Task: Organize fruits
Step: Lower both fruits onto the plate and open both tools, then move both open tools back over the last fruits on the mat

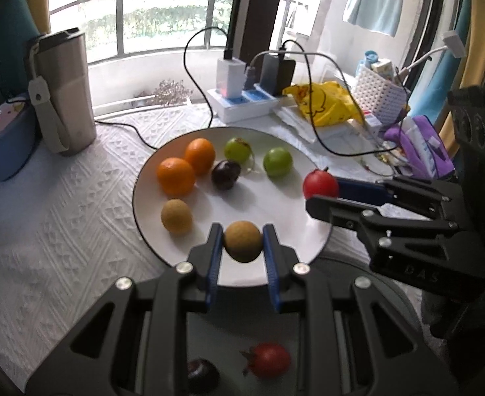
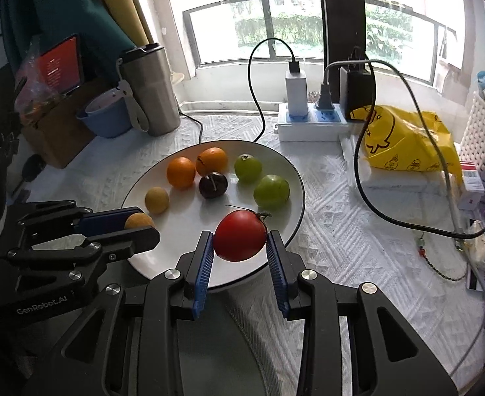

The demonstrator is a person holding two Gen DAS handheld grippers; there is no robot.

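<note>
Sorting fruit onto a white plate [image 2: 295,178], shown midway, with items listed from largest to smallest. The plate rests on a textured white tablecloth [image 2: 341,231]. On it lie two oranges [image 2: 181,171] touching at the far left, two green fruits [image 2: 271,190] at the far right, one dark plum [image 2: 213,184] just beside the oranges, and one tan longan [image 2: 156,200] near the left rim. These are already grouped by kind, which suggests that most of the arranging is done.

The left gripper [image 1: 243,242] is clamped on a second tan longan [image 1: 243,241], held over the plate's near edge, close to its matching fruit. The right gripper [image 2: 240,240] is closed around a red tomato [image 2: 240,239], held over the near right part of the plate; whether either fruit touches the plate cannot be told.

Remaining work, judged from the left wrist view: another red tomato [image 1: 268,359] and another dark plum [image 1: 202,374] sit on a darker surface below the left gripper, off the plate. Both held fruits await release, and these two probably await transfer to join their kinds.
</note>
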